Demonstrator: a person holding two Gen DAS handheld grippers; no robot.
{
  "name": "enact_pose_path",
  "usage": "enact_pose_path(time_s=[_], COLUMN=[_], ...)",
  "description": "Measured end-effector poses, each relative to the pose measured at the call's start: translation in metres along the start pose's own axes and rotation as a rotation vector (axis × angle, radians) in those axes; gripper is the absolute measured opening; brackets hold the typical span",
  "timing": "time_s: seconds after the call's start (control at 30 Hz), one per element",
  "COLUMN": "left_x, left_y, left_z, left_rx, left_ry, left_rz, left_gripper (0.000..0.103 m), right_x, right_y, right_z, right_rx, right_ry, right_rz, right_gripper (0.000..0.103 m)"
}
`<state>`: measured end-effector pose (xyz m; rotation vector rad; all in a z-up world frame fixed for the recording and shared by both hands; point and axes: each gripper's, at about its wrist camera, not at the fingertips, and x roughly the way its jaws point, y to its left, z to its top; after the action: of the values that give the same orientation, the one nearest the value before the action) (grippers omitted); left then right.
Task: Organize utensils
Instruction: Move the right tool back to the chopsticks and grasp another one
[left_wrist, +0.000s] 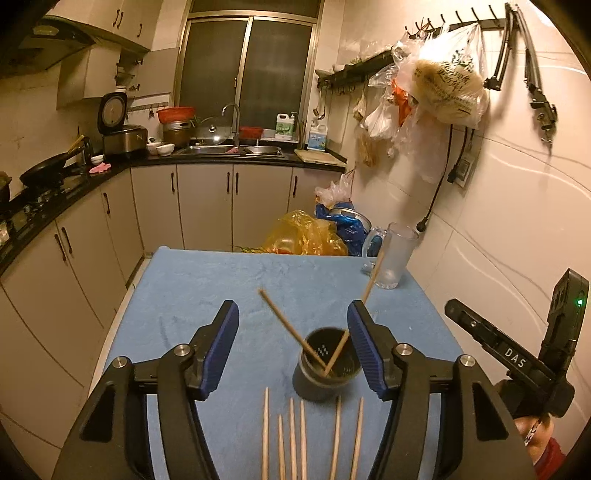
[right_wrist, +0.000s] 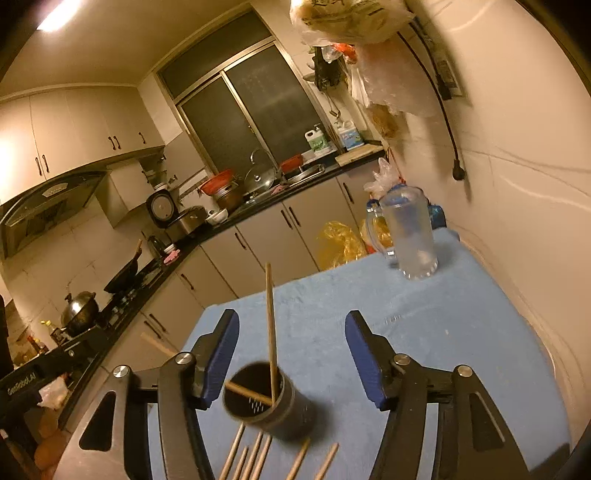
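Observation:
A dark cylindrical holder (left_wrist: 325, 369) stands on the blue cloth (left_wrist: 207, 288). Two wooden chopsticks (left_wrist: 286, 323) lean apart inside it. Several more chopsticks (left_wrist: 295, 439) lie side by side on the cloth, nearer than the holder. My left gripper (left_wrist: 292, 310) is open above and just behind the holder, with nothing pressed between its blue pads. In the right wrist view the holder (right_wrist: 266, 402) sits low between the jaws of my right gripper (right_wrist: 291, 317), which is open and holds nothing. One chopstick (right_wrist: 271, 325) stands nearly upright in the holder. The loose chopsticks (right_wrist: 255, 456) lie at the bottom edge.
A frosted glass mug (left_wrist: 395, 254) (right_wrist: 410, 236) stands at the table's far right corner beside the tiled wall (left_wrist: 517, 206). Plastic bags (left_wrist: 306, 236) sit on the floor beyond the table. The right tool's black housing (left_wrist: 565, 314) is by the table's right edge. Cabinets (left_wrist: 110, 240) line the left.

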<state>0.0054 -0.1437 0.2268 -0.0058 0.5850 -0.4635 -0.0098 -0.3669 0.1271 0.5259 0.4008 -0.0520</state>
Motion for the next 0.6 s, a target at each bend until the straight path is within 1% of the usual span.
enact_pose_path(time_s=[0.1,0.17,0.3,0.33,0.37,0.4,0.43,0.5,0.6], left_x=[-0.011,-0.014,-0.008,-0.005,-0.002,0.002,0.004,0.010,0.018], left_y=[0.003,0.007,0.016,0.020,0.022,0.026,0.029,0.037,0.048], left_z=[-0.020,-0.038,-0.076,-0.088,-0.095,-0.105,-0.113,-0.130,-0.149], left_rx=[0.005,0.008,-0.008,-0.012,-0.014,-0.015,-0.017,-0.025,-0.039], left_ry=[0.010,0.031,0.111,0.138,0.155,0.181,0.196,0.235,0.284], left_rz=[-0.001,0.002,-0.004,-0.002,0.003,0.013,0.023,0.050,0.070], left_gripper=[0.063,0.064,0.064,0.064,0.064,0.064,0.064,0.064,0.064], right_x=[-0.017,-0.026,-0.033,-0.034,-0.035,-0.034,-0.034,-0.035,-0.032], right_y=[-0.007,-0.010,-0.018,-0.022,-0.025,-0.026,-0.029,-0.035,-0.039], right_z=[-0.012,-0.025,-0.054,-0.063,-0.071,-0.076,-0.084,-0.094,-0.109], right_rx=[0.005,0.012,0.019,0.029,0.039,0.046,0.056,0.068,0.102], right_ry=[0.005,0.028,0.116,0.143,0.171,0.186,0.214,0.241,0.298], right_rz=[0.001,0.008,0.026,0.036,0.043,0.047,0.044,0.030,0.021], right_gripper=[0.064,0.064,0.064,0.062,0.057,0.056,0.054,0.053,0.049])
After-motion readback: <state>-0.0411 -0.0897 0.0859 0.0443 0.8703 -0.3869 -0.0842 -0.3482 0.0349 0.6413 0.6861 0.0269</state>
